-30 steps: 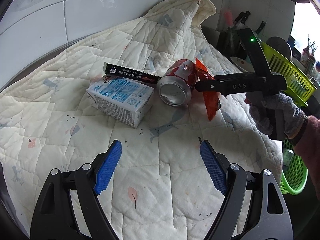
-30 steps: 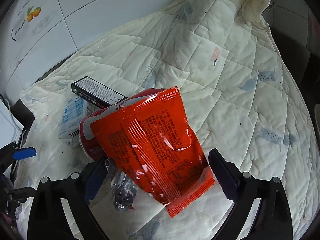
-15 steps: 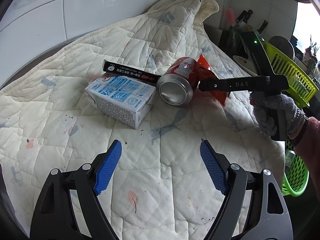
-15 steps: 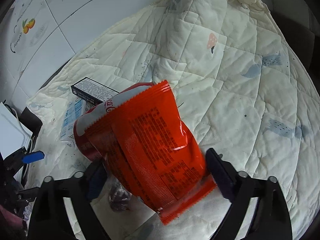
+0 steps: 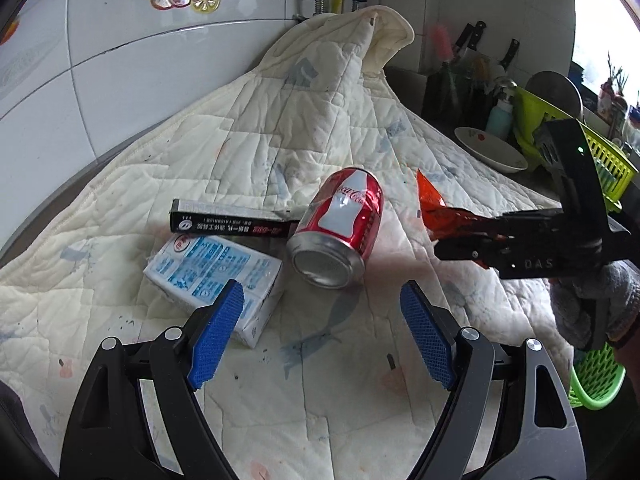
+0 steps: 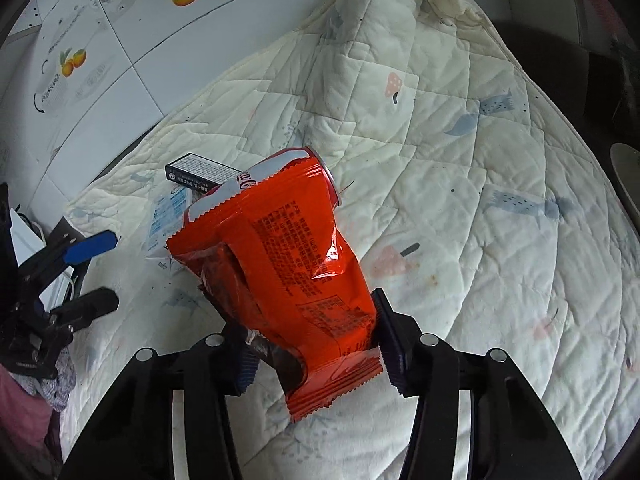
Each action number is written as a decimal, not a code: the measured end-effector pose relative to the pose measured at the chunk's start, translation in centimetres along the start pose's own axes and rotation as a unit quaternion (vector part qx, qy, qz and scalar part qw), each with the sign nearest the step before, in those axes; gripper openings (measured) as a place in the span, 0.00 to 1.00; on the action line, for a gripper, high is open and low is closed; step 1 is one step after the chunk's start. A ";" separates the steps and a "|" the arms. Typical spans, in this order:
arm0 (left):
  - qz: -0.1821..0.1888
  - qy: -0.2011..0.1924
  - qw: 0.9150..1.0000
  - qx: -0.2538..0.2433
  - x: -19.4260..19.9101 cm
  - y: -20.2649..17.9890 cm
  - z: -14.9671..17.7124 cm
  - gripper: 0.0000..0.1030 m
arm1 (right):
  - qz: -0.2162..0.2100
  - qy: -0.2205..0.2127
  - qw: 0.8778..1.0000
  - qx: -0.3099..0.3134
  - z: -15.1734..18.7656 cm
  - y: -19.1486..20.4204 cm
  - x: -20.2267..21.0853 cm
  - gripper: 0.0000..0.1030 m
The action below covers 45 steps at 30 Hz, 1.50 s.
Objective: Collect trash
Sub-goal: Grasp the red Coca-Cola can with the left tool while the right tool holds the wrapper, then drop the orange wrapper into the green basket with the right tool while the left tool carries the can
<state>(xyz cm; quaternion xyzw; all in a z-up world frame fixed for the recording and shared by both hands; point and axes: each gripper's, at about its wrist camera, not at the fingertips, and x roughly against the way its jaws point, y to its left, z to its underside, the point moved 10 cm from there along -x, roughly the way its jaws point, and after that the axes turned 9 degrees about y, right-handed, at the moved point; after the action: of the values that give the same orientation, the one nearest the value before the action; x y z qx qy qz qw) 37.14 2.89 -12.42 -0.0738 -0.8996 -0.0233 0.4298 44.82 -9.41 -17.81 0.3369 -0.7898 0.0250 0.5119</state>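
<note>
On a quilt (image 5: 280, 128) spread over the table, w/ white tiles behind, lie three bits of trash close together: a red can (image 5: 340, 228) on its side, a carton (image 5: 216, 268) left of it, and a black box (image 5: 232, 224) behind the carton w/ one end at the can. Right gripper (image 6: 316, 356) has just been closing its jaws and is now clenched on the red wrapper (image 6: 288, 272), lower part crumpled betw. the pads; from the left wrist view the wrapper sticks out of the jaws, right of the can and clear of it. Gloved hand (image 5: 588, 308) grips the handle. Left gripper (image 5: 320, 336) hangs over the quilt near the carton and can, jaws released, nothing betw. them. Green basket (image 5: 600, 156) and a plate (image 5: 492, 148) sit far right.
</note>
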 end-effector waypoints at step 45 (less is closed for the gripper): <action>-0.019 0.035 0.995 -0.090 -7.3 -6.2 -4.3 0.67 | 0.068 -0.057 0.986 -0.142 17.5 -5.3 13.2 0.47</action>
<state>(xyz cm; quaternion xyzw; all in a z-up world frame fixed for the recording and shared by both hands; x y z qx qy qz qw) 44.05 -4.47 -15.24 -0.0946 -0.8795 -0.1148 0.4520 30.62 -26.89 -16.83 0.2069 -0.8345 -0.0720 0.5056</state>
